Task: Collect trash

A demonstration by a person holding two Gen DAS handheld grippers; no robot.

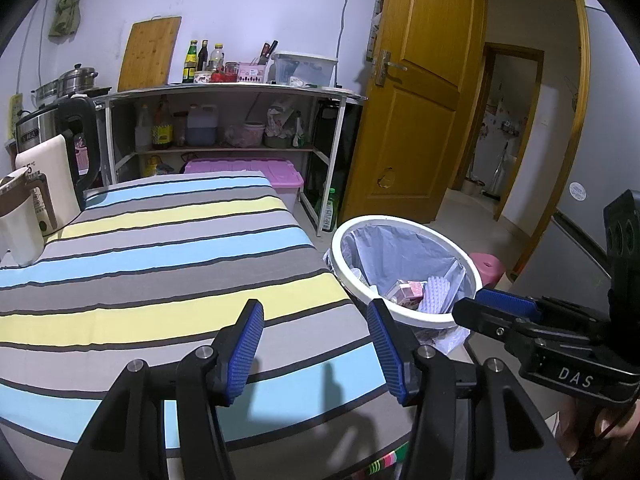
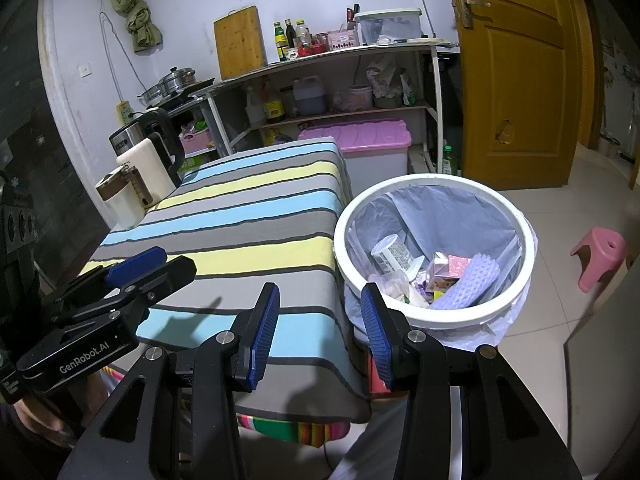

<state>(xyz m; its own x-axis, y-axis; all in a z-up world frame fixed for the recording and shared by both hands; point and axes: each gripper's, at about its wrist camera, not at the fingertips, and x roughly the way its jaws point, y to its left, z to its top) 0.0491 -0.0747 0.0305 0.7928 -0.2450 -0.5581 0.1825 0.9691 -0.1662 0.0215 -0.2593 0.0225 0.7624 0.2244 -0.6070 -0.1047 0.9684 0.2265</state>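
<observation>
Both tongs spread and empty, left tongs over bare counter, right tongs nearer bin lying right.

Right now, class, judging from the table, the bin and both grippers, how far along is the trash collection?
Done: the white bin already holds cartons, a bottle and a purple textured piece. The striped tablecloth shows no loose trash. In hand: nothing; the left gripper and right gripper are open and empty. Left: nothing visible to collect.
</observation>
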